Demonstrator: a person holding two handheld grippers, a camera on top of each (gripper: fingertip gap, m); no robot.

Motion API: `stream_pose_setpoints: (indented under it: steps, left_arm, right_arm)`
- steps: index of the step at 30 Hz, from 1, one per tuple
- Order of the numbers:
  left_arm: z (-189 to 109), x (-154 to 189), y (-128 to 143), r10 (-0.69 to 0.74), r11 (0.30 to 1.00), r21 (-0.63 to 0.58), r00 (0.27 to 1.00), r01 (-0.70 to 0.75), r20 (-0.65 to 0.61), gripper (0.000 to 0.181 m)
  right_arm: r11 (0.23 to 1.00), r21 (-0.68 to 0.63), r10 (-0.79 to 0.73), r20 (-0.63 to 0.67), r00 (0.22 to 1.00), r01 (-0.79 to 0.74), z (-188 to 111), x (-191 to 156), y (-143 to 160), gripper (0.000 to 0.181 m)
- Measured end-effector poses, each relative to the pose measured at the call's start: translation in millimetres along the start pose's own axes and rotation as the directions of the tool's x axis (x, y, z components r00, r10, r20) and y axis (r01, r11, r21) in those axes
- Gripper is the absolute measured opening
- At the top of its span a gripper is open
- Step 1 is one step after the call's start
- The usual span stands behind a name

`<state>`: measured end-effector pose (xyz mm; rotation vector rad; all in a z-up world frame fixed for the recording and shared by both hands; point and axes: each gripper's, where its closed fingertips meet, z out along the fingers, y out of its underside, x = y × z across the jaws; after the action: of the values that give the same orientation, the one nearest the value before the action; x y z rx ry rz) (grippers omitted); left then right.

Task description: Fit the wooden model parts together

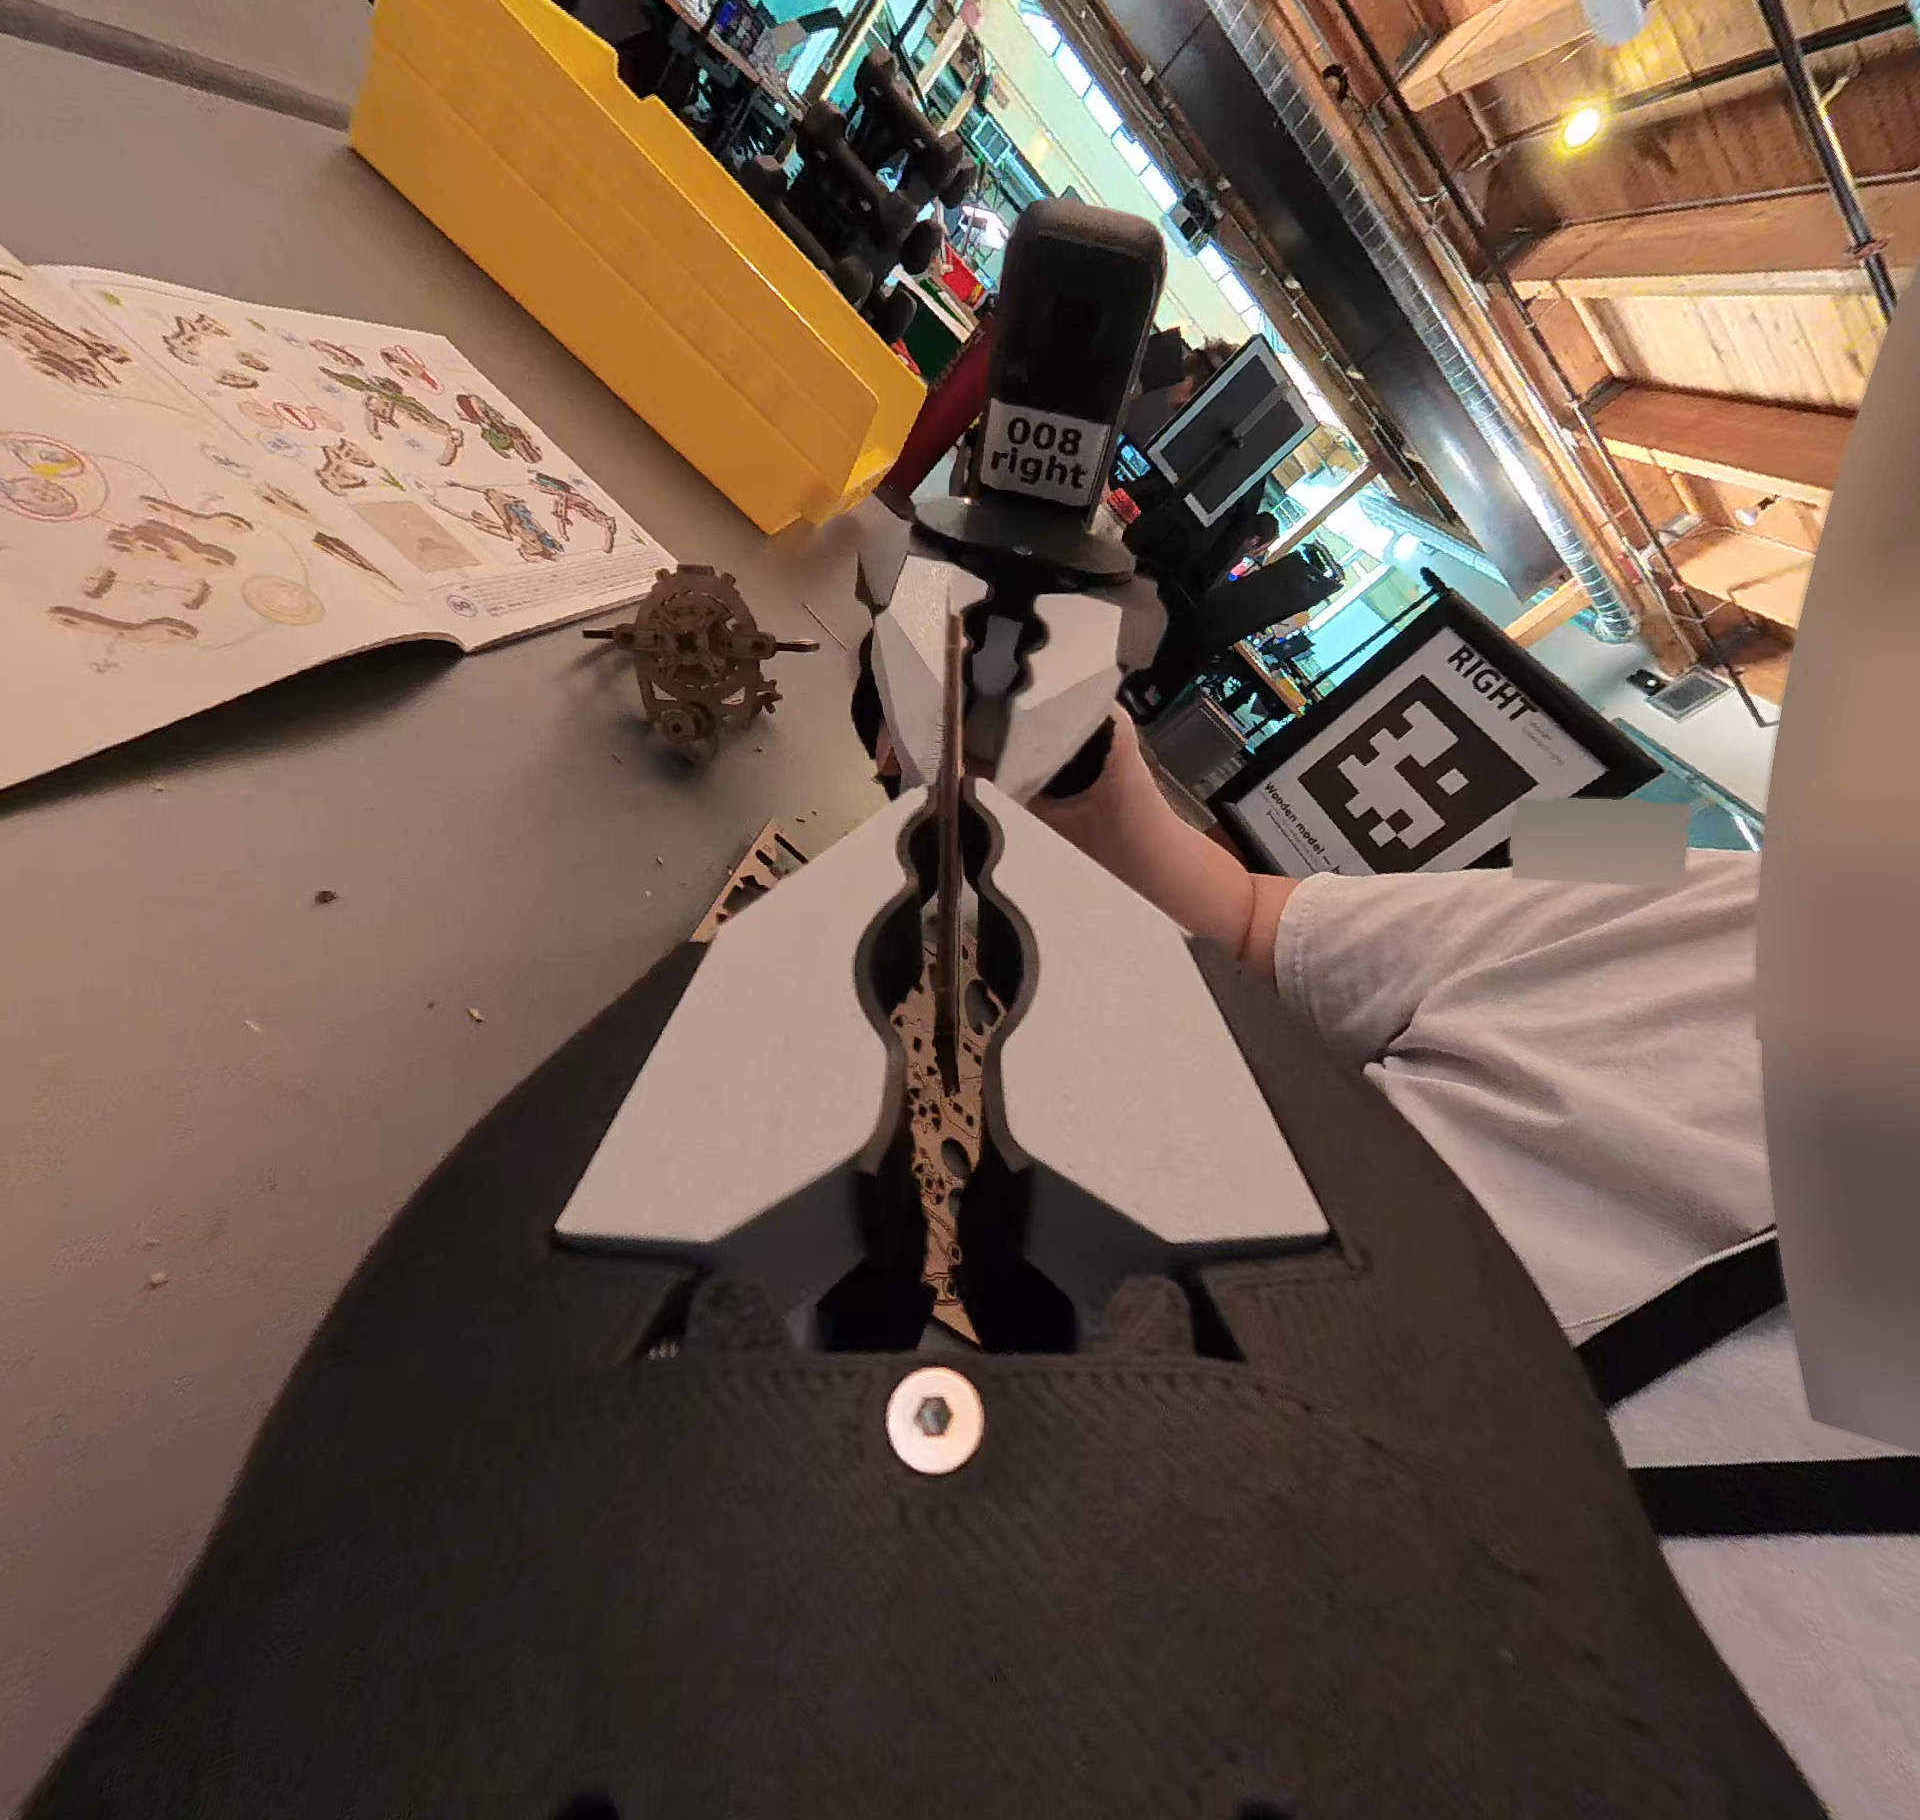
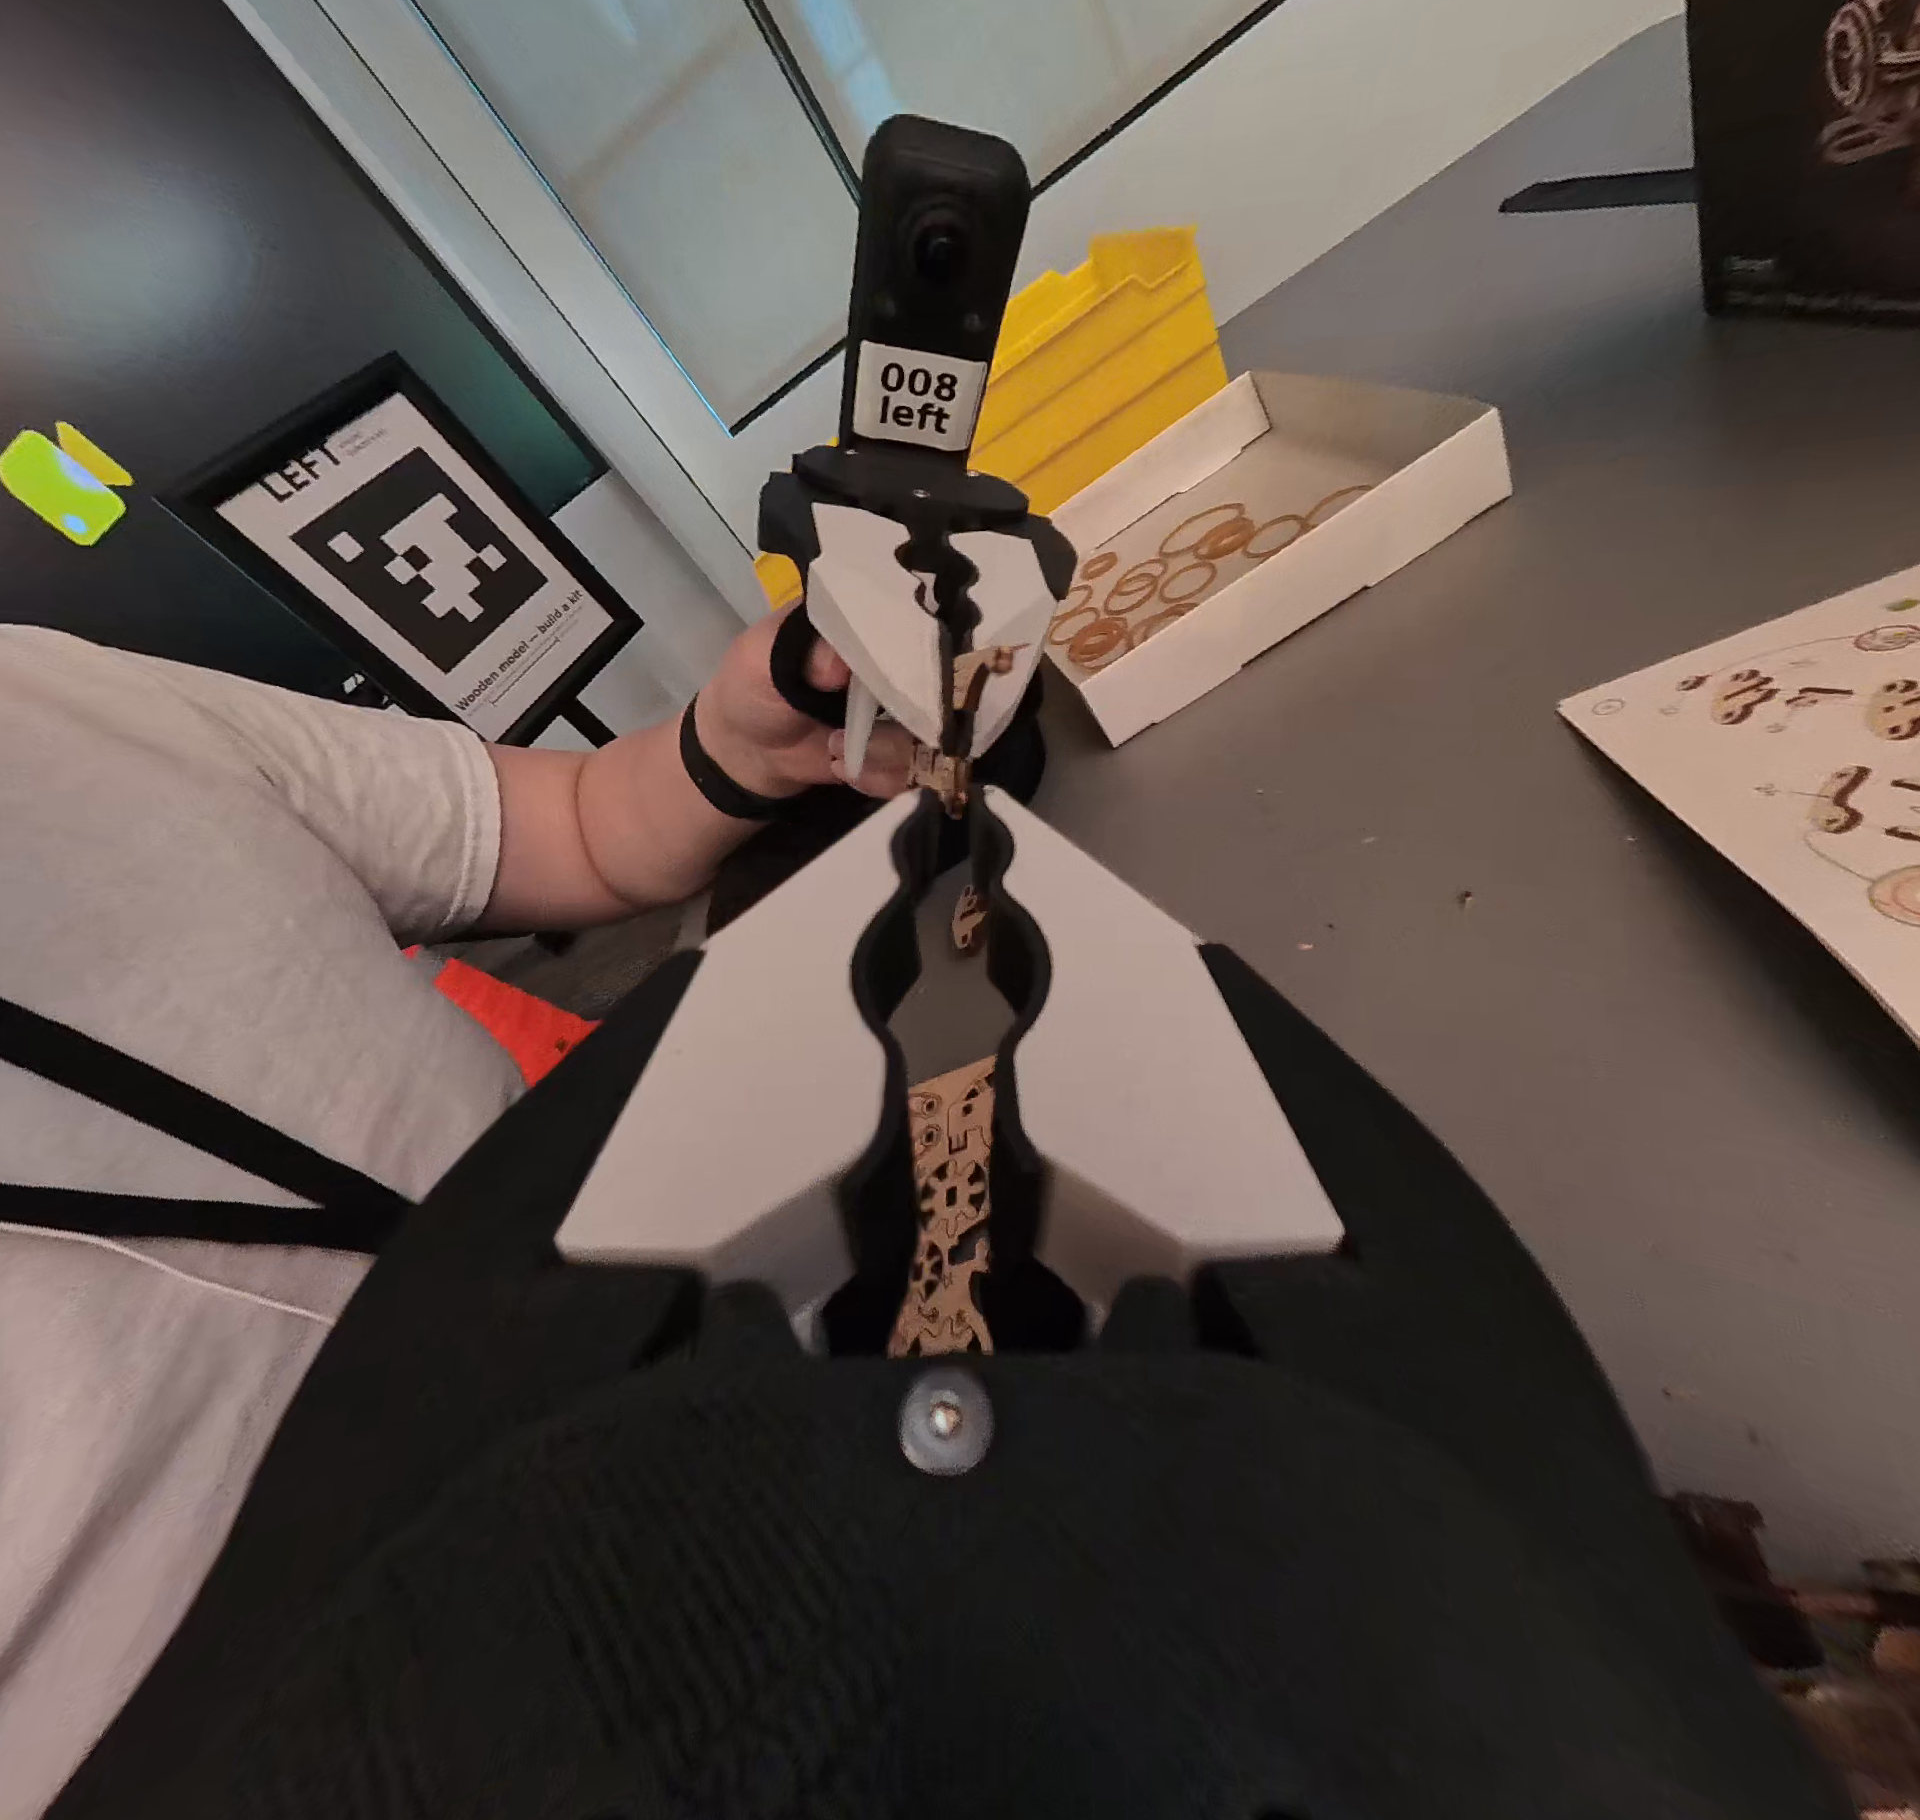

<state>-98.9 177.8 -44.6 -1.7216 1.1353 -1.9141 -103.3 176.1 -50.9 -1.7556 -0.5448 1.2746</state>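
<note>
Grey bench [image 1: 208,939] fills the left of the left wrist view, carrying a yellow bin [image 1: 623,243] at upper centre, an open instruction booklet [image 1: 260,482] at left, and a small assembled wooden gear model [image 1: 696,658] near centre. The two tools meet tip to tip, both tilted above the bench. The left tool [image 1: 951,814] is closed on a thin wooden part [image 1: 948,835], seen edge-on at frame centre. Opposite, the right tool [image 2: 951,814] pinches the same wooden part's far end. In the right wrist view, a bare forearm reaches in from the left, its hand [image 2: 769,721] wrapped round the left tool's handle. A white tray [image 2: 1299,544] of wooden rings sits at upper right.
</note>
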Motion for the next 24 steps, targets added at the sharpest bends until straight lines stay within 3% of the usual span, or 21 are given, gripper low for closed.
stream_pose_setpoints:
  steps: [11, 16, 24]
  left_arm:
    - [5, -4, 5, 0.035, 0.999, -0.019, 0.999, -0.034, 0.038, 0.001]
    - [8, -2, 18, 0.011, 0.994, -0.108, 1.0, -0.011, -0.001, 0.004]
    - [7, -3, 20, 0.022, 0.992, -0.127, 1.0, -0.021, 0.006, 0.0]
  right_arm:
    - [0.989, -0.001, 0.147, 0.056, 0.987, -0.148, 2, 2, 6, 0.001]
    - [0.993, -0.025, 0.116, 0.046, 0.992, -0.114, 1, 1, 7, 0.001]
    - [0.991, -0.024, 0.134, 0.06, 0.989, -0.133, 1, 2, 7, 0.001]
